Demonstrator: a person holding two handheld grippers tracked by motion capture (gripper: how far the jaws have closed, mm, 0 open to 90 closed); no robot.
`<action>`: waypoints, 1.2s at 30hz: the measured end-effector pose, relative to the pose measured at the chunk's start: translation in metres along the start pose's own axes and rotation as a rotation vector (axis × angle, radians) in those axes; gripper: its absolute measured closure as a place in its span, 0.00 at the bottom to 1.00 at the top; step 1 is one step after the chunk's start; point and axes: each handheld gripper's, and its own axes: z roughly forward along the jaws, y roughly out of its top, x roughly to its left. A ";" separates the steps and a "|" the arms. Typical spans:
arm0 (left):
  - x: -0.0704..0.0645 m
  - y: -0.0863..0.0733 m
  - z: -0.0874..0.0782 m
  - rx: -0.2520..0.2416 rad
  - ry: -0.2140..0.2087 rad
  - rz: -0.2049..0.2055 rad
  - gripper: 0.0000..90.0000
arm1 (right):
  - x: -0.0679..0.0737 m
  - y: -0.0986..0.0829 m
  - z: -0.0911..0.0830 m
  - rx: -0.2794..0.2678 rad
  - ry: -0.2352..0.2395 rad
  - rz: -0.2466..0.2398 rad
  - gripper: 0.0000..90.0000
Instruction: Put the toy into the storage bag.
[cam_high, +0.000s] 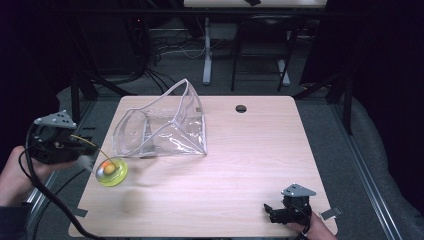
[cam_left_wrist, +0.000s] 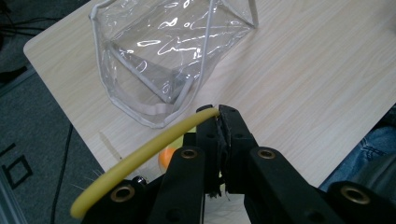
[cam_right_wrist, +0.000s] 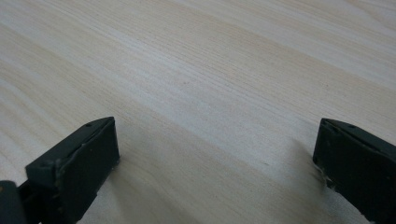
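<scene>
The left gripper (cam_left_wrist: 218, 122) is holding its fingers clamped on a yellow cord (cam_left_wrist: 140, 156), from which a translucent yellow-green yo-yo (cam_high: 111, 171) is hanging at the bench's (cam_high: 240, 165) left edge. A clear plastic pouch (cam_high: 165, 125) is standing open just beyond it, with nothing visible inside. The right gripper (cam_high: 280, 211) is resting near the front right corner, fingers apart and holding nothing. Judged progress: the toy is lifted; placing it in the pouch is probably what remains.

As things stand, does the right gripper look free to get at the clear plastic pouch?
Probably yes. The right gripper sits open at the near right edge, and bare table lies between it and the clear pouch. The left gripper holds a yellow cord off to the pouch's other side.
</scene>
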 end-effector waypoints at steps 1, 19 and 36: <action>0.000 0.001 -0.001 -0.001 0.002 0.000 0.98 | 0.000 0.000 0.000 -0.001 0.000 0.000 0.00; 0.014 0.024 -0.022 -0.023 0.038 0.007 0.97 | 0.000 0.000 0.000 0.000 0.000 0.000 0.00; 0.025 0.071 -0.023 -0.027 0.059 0.028 0.97 | 0.000 0.000 0.000 0.003 -0.003 -0.003 0.00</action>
